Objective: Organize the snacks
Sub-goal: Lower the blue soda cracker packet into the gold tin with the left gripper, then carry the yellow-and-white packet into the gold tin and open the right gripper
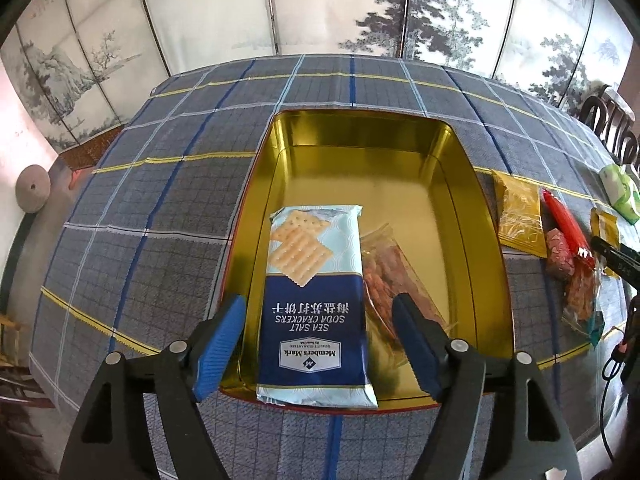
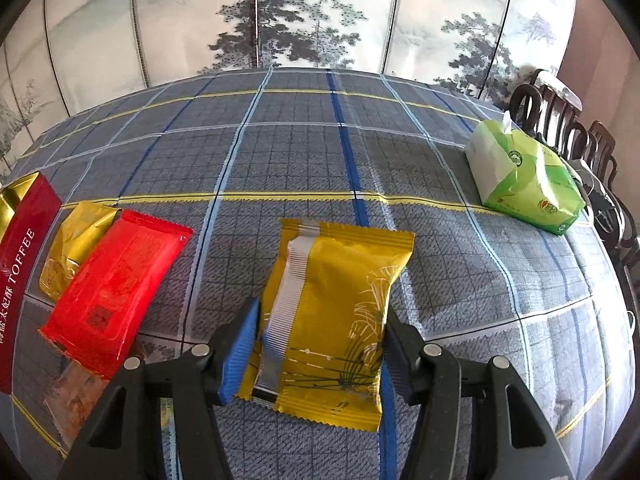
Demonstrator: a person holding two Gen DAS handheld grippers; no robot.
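Over the tin (image 1: 460, 184) my left claw (image 1: 320, 336) stands wide, clear of the crackers (image 1: 316, 300) now lying inside, while my right claw (image 2: 320, 344) pinches the yellow pack (image 2: 332, 320) on the cloth (image 2: 440, 240), presumably next for the tin.

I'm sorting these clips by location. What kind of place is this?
Probably a home dining room: a large table under a plaid tablecloth, carved dark wooden chairs at its edge, and a folding screen painted with ink landscapes behind. A tissue pack adds to the domestic feel.
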